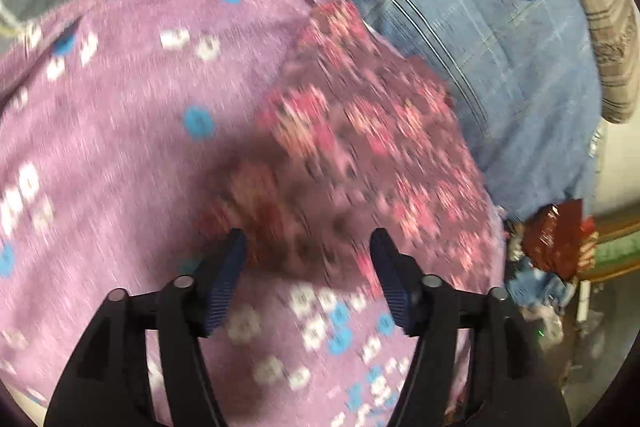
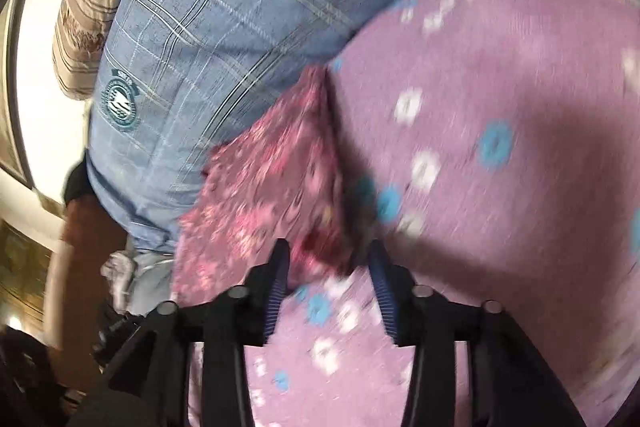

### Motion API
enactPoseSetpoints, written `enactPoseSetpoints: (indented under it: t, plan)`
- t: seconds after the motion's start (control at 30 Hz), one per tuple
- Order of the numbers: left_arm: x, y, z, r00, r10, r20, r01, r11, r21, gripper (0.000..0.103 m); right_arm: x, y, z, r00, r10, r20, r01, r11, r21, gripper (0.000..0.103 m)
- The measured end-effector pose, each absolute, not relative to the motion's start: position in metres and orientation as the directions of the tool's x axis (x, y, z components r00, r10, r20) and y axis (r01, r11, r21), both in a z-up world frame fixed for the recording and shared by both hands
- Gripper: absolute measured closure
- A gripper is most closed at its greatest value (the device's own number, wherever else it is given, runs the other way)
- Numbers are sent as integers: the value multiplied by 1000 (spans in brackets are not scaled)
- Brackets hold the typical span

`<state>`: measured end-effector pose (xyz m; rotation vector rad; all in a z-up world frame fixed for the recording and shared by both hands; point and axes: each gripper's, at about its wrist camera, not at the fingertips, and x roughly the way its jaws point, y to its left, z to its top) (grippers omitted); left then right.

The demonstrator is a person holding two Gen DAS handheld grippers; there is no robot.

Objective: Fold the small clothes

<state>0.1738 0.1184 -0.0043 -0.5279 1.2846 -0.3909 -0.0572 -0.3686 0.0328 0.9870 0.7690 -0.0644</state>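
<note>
On the purple flowered blanket point(image 1: 120, 155) lies the small pink floral garment point(image 1: 360, 131), its near edge between the spread jaws of both the left gripper point(image 1: 308, 247) and right gripper point(image 2: 326, 259), neither clamping it.

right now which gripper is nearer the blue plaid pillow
Hard to call, likely the right. The right gripper sits at the floral cloth's edge beside the pillow; the left gripper has cloth between.

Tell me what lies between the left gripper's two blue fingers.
In the left wrist view, the left gripper is open, and the near edge of the small pink floral garment lies between its fingers, over the purple flowered sheet.
</note>
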Motion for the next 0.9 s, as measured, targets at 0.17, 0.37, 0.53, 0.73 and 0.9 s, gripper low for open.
enactPoseSetpoints:
  t: [0.17, 0.37, 0.53, 0.73, 0.9]
  plan:
    - [161, 89, -27, 150, -520, -841, 0, 850, -526, 39, -34, -357, 7, 782, 270, -563, 444, 394, 805, 82]
    - [167, 92, -36, 171, -504, -847, -42, 855, -517, 41, -25, -348, 60, 815, 210, -540, 311, 628, 713, 94]
    - [174, 103, -37, 159, -515, -842, -71, 845, -530, 52, -25, -349, 17, 683, 222, -696, 425, 654, 626, 92]
    - [186, 104, -32, 149, -561, -814, -78, 814, -576, 49, -48, -362, 63, 818, 68, -571, 433, 581, 690, 80]
    - [191, 95, -38, 165, -489, -856, -72, 860, -505, 56, -2, -337, 75, 821, 157, -549, 312, 681, 662, 79]
